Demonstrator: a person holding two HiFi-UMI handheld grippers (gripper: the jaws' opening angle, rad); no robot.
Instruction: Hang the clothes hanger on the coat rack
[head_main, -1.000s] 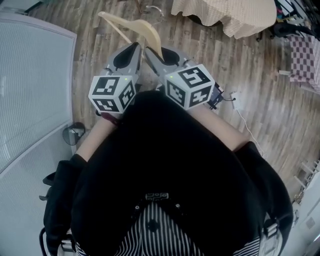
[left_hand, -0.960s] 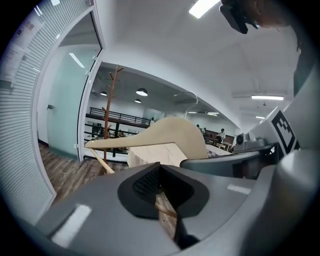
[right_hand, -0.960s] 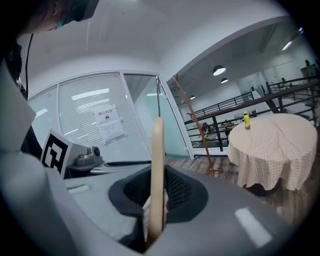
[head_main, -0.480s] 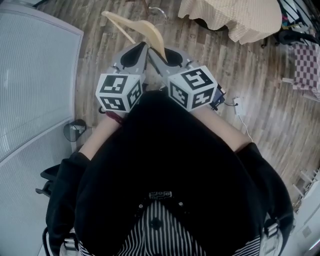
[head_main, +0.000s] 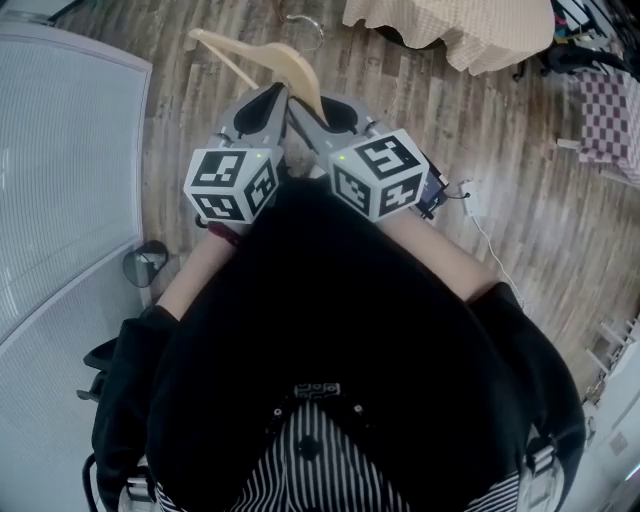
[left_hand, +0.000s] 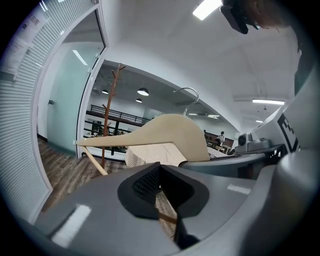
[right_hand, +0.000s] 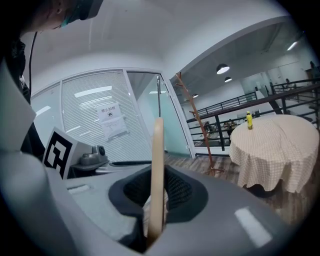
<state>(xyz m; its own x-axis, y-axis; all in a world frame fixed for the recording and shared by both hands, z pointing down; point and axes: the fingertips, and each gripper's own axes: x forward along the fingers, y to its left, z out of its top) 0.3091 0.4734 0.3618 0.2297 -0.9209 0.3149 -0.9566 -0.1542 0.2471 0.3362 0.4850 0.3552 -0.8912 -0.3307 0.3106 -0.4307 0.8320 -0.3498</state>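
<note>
Clothes hanger (head_main: 283, 60) is held in the air, with the left gripper (left_hand: 162, 200) and right gripper (right_hand: 155, 200) both clamped on its wood. The coat rack (right_hand: 203, 140) stands far ahead, so the hanging is not yet done.

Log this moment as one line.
left gripper: shut on hanger | right gripper: shut on hanger | coat rack: ahead, hanger not hung

Beige hanger (head_main: 296, 66), cream checked tablecloth (head_main: 450, 30)
</note>
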